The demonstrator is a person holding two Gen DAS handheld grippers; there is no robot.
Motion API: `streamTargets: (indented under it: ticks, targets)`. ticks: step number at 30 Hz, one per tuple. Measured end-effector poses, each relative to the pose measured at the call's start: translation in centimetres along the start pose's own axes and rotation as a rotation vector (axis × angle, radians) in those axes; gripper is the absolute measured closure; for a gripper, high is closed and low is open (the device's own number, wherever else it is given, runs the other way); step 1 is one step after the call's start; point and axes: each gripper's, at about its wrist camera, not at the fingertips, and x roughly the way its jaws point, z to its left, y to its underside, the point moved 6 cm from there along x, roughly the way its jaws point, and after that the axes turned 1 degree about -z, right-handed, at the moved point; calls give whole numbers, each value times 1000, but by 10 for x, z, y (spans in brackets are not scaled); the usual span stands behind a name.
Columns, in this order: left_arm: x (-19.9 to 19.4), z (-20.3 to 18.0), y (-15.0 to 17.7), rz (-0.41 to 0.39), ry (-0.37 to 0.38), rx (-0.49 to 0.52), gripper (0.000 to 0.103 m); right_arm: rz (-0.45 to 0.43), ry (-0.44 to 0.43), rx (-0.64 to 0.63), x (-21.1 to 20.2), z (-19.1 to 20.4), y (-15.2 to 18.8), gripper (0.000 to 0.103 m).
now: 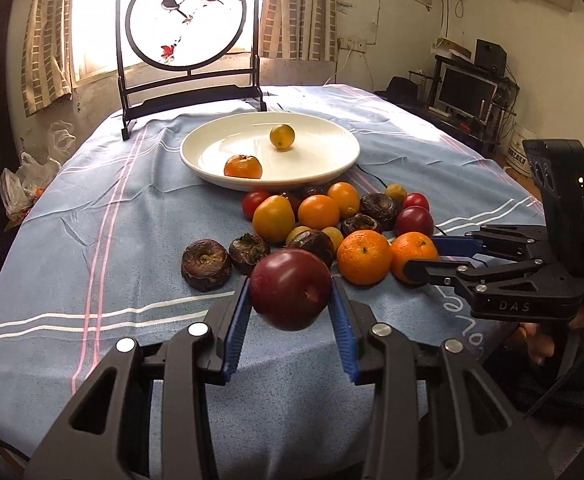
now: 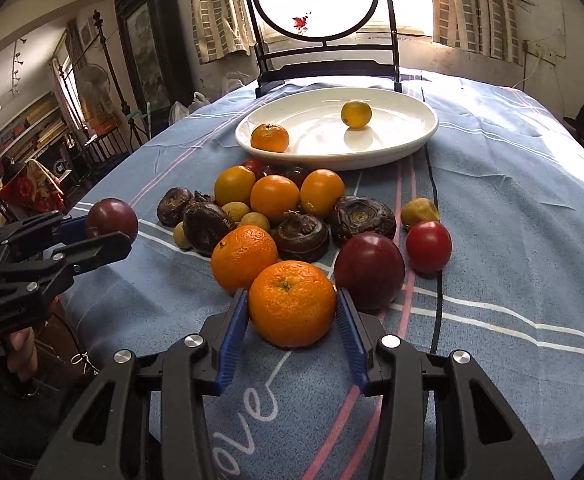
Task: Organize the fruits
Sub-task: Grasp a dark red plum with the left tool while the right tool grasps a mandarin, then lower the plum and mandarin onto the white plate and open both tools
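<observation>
My left gripper (image 1: pixel 290 292) was clenched on a dark red plum (image 1: pixel 290 289), held clear above the near part of the counter (image 1: pixel 91 240). My right gripper (image 2: pixel 292 312) had its blue pads against both sides of a mandarin (image 2: pixel 292 303); grasping it, as far as I could judge, though the fruit looked still down on the cloth at the near edge of the pile.

Progress: early. The white plate (image 1: pixel 332 160) toward the far edge of the counter held only two pieces, a small mandarin (image 1: pixel 243 167) near its front rim and a small yellow fruit (image 1: pixel 282 136) further back. The plum and the mandarin would be pieces three and four.

Left on the cloth just in front of the plate: a second mandarin (image 2: pixel 243 258), three smaller orange fruits (image 2: pixel 274 197), another dark plum (image 2: pixel 369 271), a red round fruit (image 2: pixel 428 246), several dark brown water chestnuts (image 2: pixel 363 214) and a few small yellowish fruits (image 2: pixel 419 211). Most of the job remained.

In the way: the pile sat right between my grippers and the plate, touching its front rim at places, so I judged both carries had to go over it. A thin black cable (image 2: pixel 438 280) ran across the cloth on the right. A framed bird screen (image 1: pixel 187 20) stood behind the plate at the far edge.
</observation>
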Motion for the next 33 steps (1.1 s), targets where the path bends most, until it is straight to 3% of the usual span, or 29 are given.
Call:
streamTargets:
  ticks: [5,9,12,16,20,27,28,29,30,33]
  targets:
    - [-2,0,-6,-11,18,-14,65,-78,-92,12,-35,2,-10,59]
    - [2,3,-29,-18,38,-18,65,-160,-105,47,-61,-18,-46,59]
    - [17,6,-57,-17,43,1,65,-184,-91,62,-58,-36,-82,59]
    - [51,9,-101,3,55,5,65,-160,-85,98,-24,-58,-125,59]
    - [96,19,-135,48,43,-12,65,-99,-50,119,26,-74,-147,59]
    - [169,40,-151,162,-2,-19,63,-54,-18,110,76,-80,-165,56]
    - [173,45,-152,166,-16,-30,54,-68,-18,105,75,-79,-167,53]
    - [173,51,-154,160,-37,-50,45,-90,-8,106,72,-80,-168,42]
    - [168,56,-157,140,-48,-72,31,-106,-6,107,68,-80,-170,41]
    - [140,61,-162,69,-59,-78,27,-123,-10,111,53,-78,-164,41]
